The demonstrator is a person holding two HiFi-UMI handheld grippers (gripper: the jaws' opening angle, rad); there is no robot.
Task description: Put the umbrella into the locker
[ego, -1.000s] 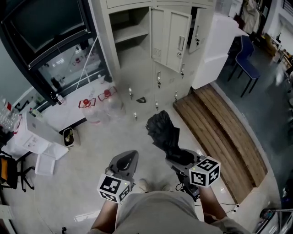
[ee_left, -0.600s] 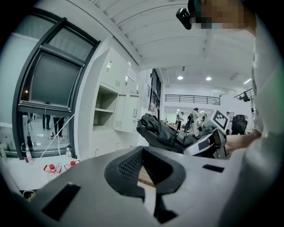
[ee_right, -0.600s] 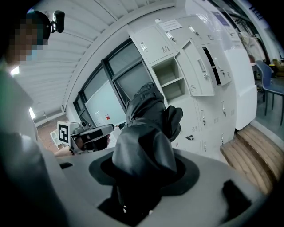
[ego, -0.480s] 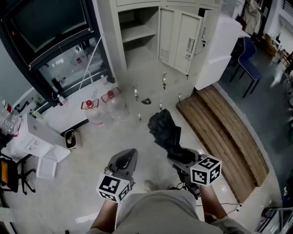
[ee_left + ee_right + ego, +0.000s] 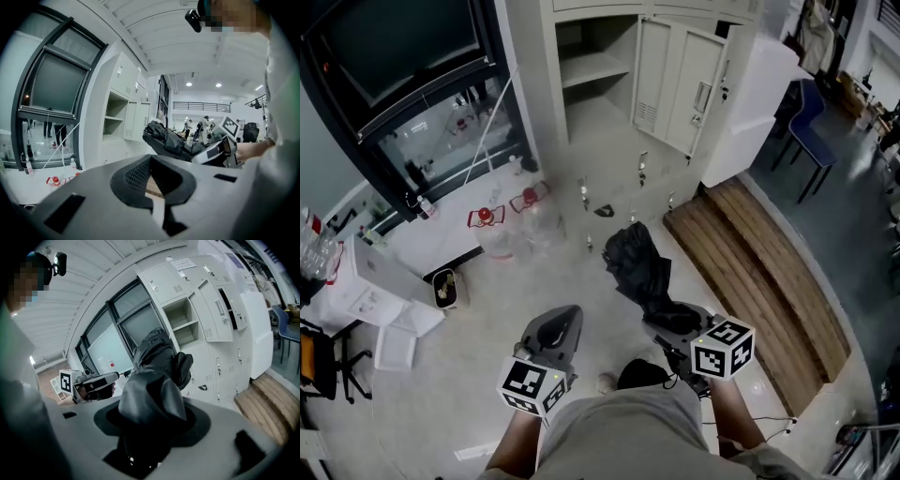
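Head view: is looking steeply down from the person's head at the floor (image 5: 487,319). The left gripper (image 5: 562,321) and right gripper (image 5: 664,323) are sitting near the lower edge, and the locker (image 5: 598,66) at the upper edge.
Left gripper view: is riding close behind its own jaws, facing about level toward the locker's open shelves, well apart from them.
Right gripper view: is riding close behind its own jaws, facing the same locker front. The umbrella (image 5: 154,380) is filling the near middle.
Shared: all three are taking in the open locker compartment, and each gripper view is catching the other gripper.

No print is legible; the notice (image 5: 181,263) atop the locker (image 5: 206,310) is too small.
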